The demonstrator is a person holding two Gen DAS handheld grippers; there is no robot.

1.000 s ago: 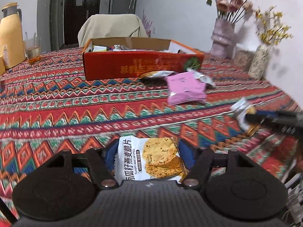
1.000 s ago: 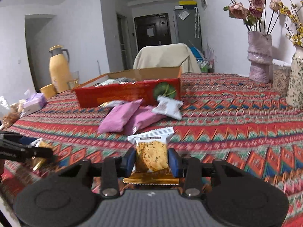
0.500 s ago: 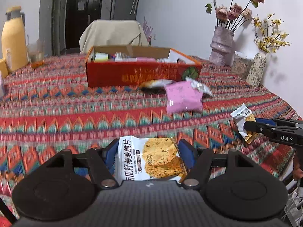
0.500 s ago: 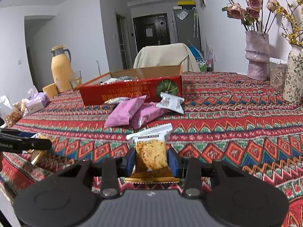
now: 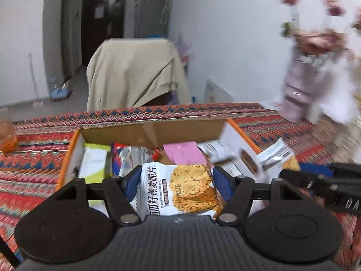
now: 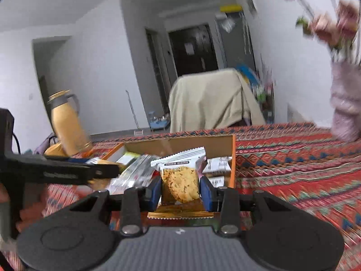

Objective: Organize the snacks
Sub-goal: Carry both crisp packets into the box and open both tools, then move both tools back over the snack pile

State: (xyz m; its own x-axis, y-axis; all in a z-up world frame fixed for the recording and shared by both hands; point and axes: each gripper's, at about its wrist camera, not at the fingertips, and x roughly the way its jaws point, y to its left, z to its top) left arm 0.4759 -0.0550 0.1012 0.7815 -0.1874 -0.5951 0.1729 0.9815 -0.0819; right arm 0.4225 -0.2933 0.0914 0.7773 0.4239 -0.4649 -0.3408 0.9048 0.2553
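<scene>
Over the open snack box [image 5: 237, 133], a cracker packet [image 5: 178, 189] is held clamped in the left gripper [image 5: 176, 180] and a cookie packet [image 6: 180, 178] in the right gripper [image 6: 180, 188], both poised for release straight down.

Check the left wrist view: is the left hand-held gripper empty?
No, the left hand-held gripper is shut on a white oat crisp packet, held between its blue pads above the open snack box.
</scene>
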